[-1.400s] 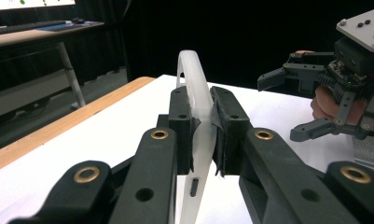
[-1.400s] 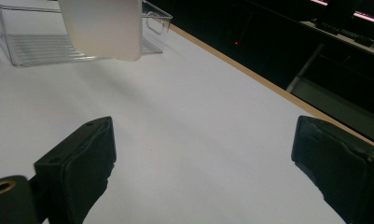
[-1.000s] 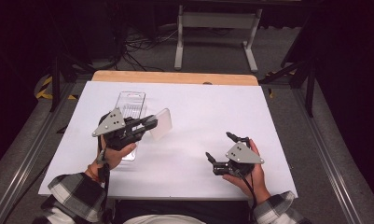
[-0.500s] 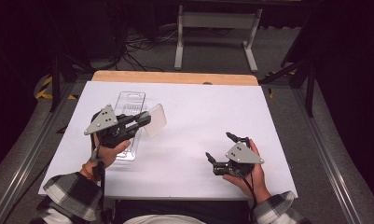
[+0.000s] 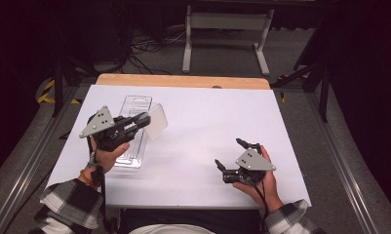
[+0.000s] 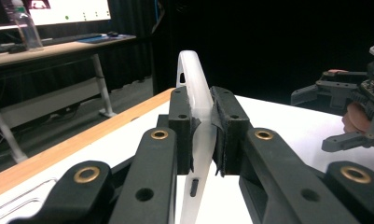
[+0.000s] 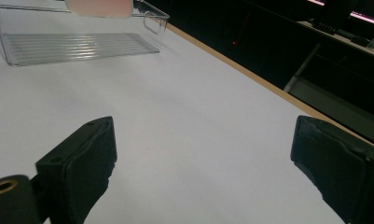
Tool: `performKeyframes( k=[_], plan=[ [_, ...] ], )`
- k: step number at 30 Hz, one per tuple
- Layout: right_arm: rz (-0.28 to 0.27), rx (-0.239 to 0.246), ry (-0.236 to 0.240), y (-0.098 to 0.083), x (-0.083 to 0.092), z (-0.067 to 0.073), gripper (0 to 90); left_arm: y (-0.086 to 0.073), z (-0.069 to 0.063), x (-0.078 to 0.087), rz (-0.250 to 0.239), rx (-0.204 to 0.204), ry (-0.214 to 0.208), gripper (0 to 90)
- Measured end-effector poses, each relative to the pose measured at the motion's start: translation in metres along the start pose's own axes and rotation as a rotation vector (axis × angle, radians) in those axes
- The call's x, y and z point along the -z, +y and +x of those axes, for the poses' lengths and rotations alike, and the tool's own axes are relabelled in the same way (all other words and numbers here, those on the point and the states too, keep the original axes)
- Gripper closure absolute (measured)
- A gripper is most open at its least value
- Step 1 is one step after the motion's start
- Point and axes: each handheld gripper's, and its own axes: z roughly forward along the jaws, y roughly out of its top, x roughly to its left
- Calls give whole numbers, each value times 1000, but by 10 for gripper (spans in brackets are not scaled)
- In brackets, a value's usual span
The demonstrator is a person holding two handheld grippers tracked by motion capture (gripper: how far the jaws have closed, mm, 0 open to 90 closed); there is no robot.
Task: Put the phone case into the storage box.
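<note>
Clearly the work is only partway through. At the left of the desk [image 5: 198,122] lies a clear plastic tray [image 5: 132,134], long and ribbed on its floor. Just above its right edge the left claw [image 5: 145,120] is clenched on a frosted white plastic panel [image 5: 156,122], lifted off the desk and held on edge; in the left gripper view the panel [image 6: 194,107] stands upright between the two pads, which press it from both sides. Whether it is a lid or a divider for the tray I cannot tell. So the pickup looks done, and what seems left is to bring the panel to its place, likely on or in the tray, and let go. Farther right, well apart from both, the right claw [image 5: 228,153] hangs released over bare desk, its jaws wide and nothing between them.
</note>
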Motion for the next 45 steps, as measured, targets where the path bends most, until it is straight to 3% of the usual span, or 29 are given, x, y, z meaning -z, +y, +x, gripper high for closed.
performKeyframes(
  k=[24, 40, 45],
  plan=[
    [7, -1, 3, -1, -2, 1, 77, 1, 26, 27, -36, 30, 87, 799],
    [22, 10, 4, -1, -3, 2, 78, -5, 44, 36, -8, 39, 136, 799],
    [26, 12, 8, -2, -4, 2, 78, -9, 49, 35, 21, 40, 139, 799]
  ],
)
